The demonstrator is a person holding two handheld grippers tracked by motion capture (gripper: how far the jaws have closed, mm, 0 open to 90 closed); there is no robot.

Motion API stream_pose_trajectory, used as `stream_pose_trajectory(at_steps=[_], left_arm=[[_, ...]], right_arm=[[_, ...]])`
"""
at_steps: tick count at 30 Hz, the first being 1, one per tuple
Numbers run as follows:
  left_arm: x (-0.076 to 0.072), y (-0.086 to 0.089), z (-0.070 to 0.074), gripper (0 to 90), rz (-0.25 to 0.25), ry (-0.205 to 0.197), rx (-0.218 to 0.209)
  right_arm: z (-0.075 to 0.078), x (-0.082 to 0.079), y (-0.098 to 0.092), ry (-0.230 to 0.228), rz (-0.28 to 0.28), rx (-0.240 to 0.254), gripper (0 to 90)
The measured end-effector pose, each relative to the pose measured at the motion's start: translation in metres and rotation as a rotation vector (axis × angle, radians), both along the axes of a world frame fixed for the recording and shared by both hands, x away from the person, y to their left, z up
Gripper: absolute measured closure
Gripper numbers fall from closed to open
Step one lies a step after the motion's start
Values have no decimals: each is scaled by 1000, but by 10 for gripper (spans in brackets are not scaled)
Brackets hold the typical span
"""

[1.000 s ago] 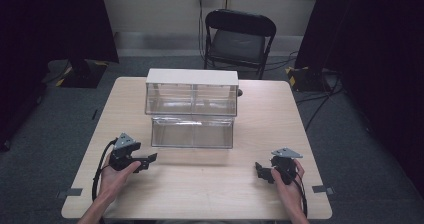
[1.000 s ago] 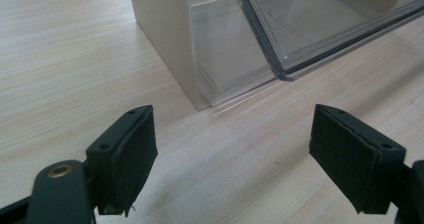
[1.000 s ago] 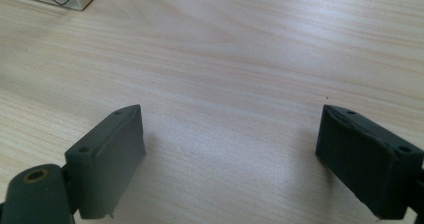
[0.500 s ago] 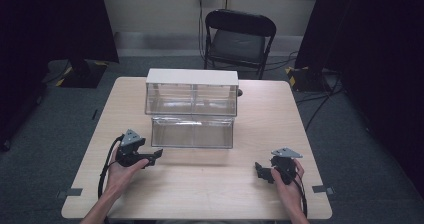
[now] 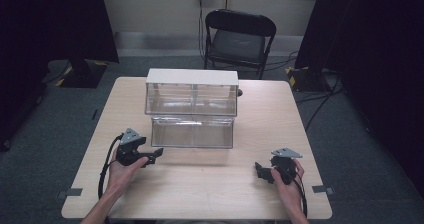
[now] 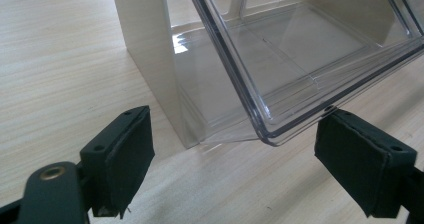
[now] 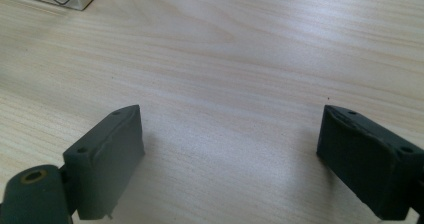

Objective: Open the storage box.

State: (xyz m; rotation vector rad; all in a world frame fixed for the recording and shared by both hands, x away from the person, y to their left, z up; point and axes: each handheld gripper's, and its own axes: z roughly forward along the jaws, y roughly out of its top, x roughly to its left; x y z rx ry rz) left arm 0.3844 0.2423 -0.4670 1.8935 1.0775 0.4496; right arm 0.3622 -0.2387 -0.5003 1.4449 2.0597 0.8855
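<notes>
Nearest you, your right gripper (image 5: 261,171) sits low over the bare wooden table (image 5: 210,194) at the near right, jaws wide apart w/ nothing but wood grain between them in the right gripper view. It's idle, well apart from the work.

Your left gripper (image 5: 156,155) is at the near left, nose aimed at the lower left corner of the clear pull-out drawer (image 5: 192,132). Its jaws have just been opening and stand apart; in the left gripper view the drawer's rounded clear corner (image 6: 270,134) hangs between the pads (image 6: 127,154), but neither pad presses on it. So no grip yet.

The drawer itself is the bottom one of the 2-tier clear drawer unit (image 5: 192,91), mid-table. It's pulled out toward you and sticks out past the white frame; the top tier looks pushed in. Far side: a black folding chair (image 5: 239,39) behind the table, not involved.

Step in hand, as I read it: approach to the drawer front, either to shut it or pull it further — can't tell which.

Next move calls for:
- ease the left gripper fwd so the pads straddle the drawer's front lip, not the curved corner, which prob. slips
- close only once the wall is squarely between the pads
- keep the push/pull straight along the runners or the drawer may jam
</notes>
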Motion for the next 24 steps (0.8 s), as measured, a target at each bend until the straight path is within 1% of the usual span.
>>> stream_pose_trajectory(at_steps=[3,5,9,12,13,14,17,21,24], left_arm=[[0,0,0,156,-6,-5,7],[-1,0,1,157,-10,-3,-1],[-1,-1,1,163,-11,-4,2],[-2,-1,1,170,-14,-9,-8],[-2,-1,1,175,-18,-9,0],[-3,-1,1,177,-22,-8,-4],[-4,0,2,171,-25,-20,-5],[-3,0,2,171,-24,-17,-12],[-3,1,2,170,-26,-15,-10]], right_arm=[[0,0,0,0,0,0,106],[0,0,0,0,0,0,106],[0,0,0,0,0,0,106],[0,0,0,0,0,0,106],[0,0,0,0,0,0,106],[0,0,0,0,0,0,106],[0,0,0,0,0,0,106],[0,0,0,0,0,0,106],[0,0,0,0,0,0,106]])
